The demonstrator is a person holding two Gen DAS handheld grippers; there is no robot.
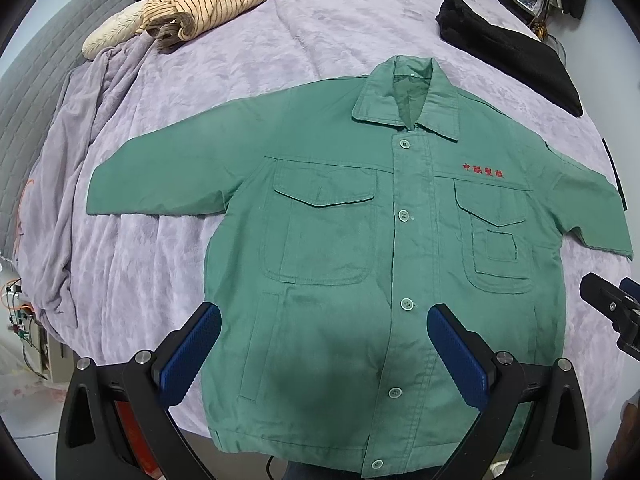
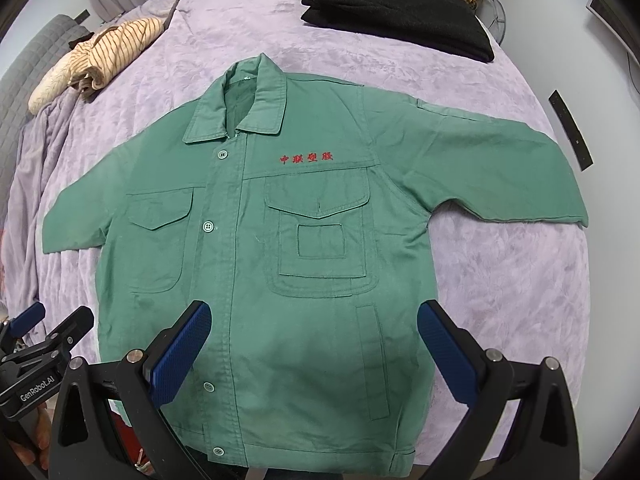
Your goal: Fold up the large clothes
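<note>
A green work jacket (image 1: 340, 248) lies flat, front up and buttoned, on a lilac bedspread (image 1: 248, 60), collar away from me, both sleeves spread out to the sides. It also shows in the right wrist view (image 2: 280, 248). My left gripper (image 1: 324, 320) is open and empty, held above the jacket's lower left front. My right gripper (image 2: 314, 316) is open and empty, above the lower right front. Each gripper shows at the edge of the other's view: the right one (image 1: 612, 308), the left one (image 2: 44, 336).
A striped beige garment (image 1: 192, 8) lies crumpled at the far left of the bed. A folded black garment (image 1: 512, 52) lies at the far right. A grey headboard (image 1: 36, 64) stands at the left. The bed's near edge is just below the jacket's hem.
</note>
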